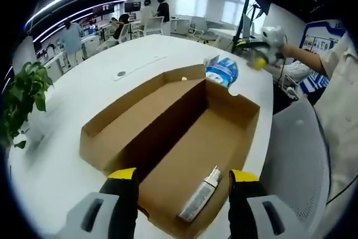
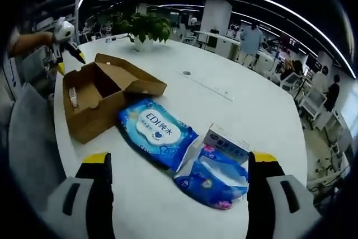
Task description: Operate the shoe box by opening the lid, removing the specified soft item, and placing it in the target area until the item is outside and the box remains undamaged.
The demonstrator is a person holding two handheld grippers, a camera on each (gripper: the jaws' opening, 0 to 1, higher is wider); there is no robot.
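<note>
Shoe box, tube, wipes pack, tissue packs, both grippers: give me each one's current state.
Shoe box: open, lid folded back.
Tube: lying inside the box.
Wipes pack: flat on the table, outside.
Tissue packs: on the table.
Left gripper: open.
Right gripper: open.

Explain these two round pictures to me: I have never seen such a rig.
A person holds a two-jaw gripper in each hand, and a fisheye camera rides on each. In the left gripper view, the left gripper hangs open over an open brown cardboard shoe box on a white round table; a small grey pump bottle lies inside. In the right gripper view, the right gripper is open above a blue soft wipes pack, a crumpled blue wrapper and a small white carton. Nothing is held.
</note>
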